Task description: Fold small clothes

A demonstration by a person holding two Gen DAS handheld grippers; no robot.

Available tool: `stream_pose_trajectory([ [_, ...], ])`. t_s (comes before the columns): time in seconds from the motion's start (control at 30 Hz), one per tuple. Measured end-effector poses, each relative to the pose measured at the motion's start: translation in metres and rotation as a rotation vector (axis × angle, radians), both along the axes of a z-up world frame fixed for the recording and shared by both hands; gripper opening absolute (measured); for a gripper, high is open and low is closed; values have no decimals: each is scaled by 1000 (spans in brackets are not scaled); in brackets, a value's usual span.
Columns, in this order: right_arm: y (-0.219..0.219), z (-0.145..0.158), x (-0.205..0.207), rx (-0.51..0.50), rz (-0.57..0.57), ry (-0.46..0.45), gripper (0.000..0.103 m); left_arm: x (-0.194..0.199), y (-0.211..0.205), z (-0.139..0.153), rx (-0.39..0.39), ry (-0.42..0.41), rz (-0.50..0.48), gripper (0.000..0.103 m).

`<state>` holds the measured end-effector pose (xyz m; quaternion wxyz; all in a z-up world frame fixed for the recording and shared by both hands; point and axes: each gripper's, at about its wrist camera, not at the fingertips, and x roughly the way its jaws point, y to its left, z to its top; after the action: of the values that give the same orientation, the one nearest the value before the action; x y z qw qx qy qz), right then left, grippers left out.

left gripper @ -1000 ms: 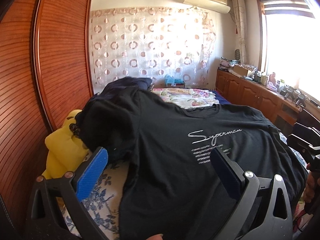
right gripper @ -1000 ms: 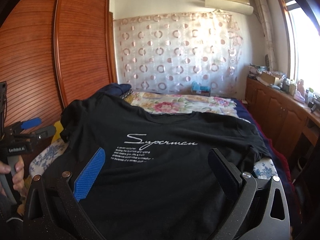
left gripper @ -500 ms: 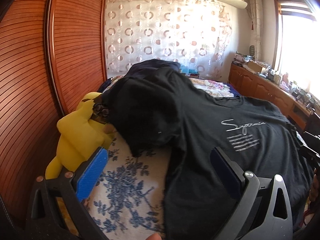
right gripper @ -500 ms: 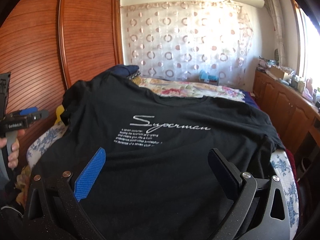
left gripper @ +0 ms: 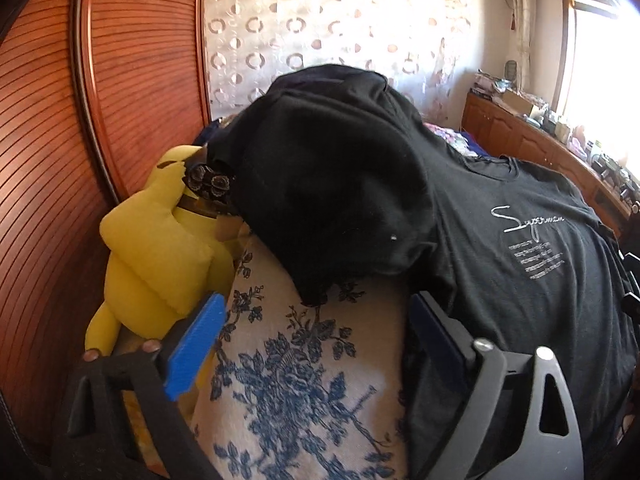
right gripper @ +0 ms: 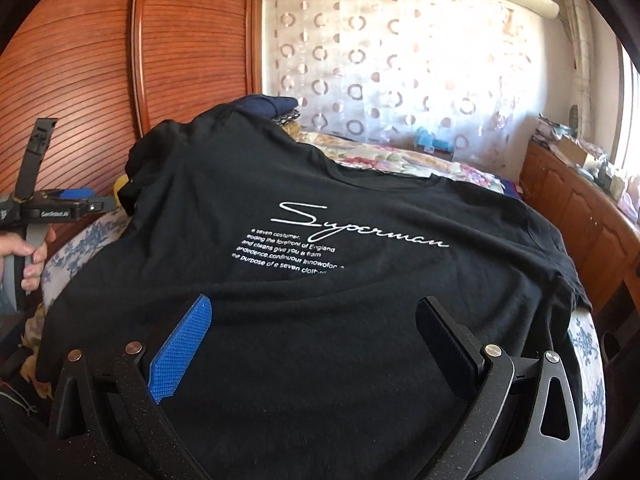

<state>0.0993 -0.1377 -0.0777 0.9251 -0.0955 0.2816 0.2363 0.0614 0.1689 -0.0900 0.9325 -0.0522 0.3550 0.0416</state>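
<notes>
Both spread, left gripper (left gripper: 316,340) beside the black shirt (right gripper: 320,280), right gripper (right gripper: 316,344) over it; could snag the sleeve (left gripper: 336,200) draped on the yellow toy (left gripper: 156,256).

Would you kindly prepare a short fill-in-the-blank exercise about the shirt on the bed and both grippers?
1. The black T-shirt bears the scripted word ____.
2. The plush toy beside the left sleeve is coloured ____.
3. The left gripper and the right gripper each have jaws that are ____.
4. The bedsheet has a floral print in ____.

Missing words: Superman; yellow; open; blue
</notes>
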Motion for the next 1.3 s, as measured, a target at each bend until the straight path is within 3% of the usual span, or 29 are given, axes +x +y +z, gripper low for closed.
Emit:
stream_pose_trajectory([
  [0.17,1,-6,6,-14,1,21,103,18,10,-8,-13,38,-26,67],
  [0.2,2,-7,7,-16,2,26,103,21,10,-9,-12,44,-34,55],
  [0.27,2,-7,7,-14,4,31,103,26,13,-14,-3,60,-40,45],
  [0.33,1,-8,8,-10,5,34,103,28,15,-15,-5,62,-53,27],
  [0.43,-1,-9,8,3,3,44,103,25,18,-11,-1,47,-49,11],
  [0.53,-2,-9,8,11,3,43,103,23,20,1,1,12,-50,5],
  [0.63,-2,-9,7,16,0,37,103,18,17,20,27,-42,-43,3],
  [0.83,-4,-9,8,32,-7,38,103,21,-8,76,61,-146,-126,3],
  [1.07,-6,-9,9,46,-13,43,103,34,-70,98,80,-142,-268,4],
  [1.3,-5,-8,9,45,-12,43,103,25,-93,89,72,-102,-322,33],
])
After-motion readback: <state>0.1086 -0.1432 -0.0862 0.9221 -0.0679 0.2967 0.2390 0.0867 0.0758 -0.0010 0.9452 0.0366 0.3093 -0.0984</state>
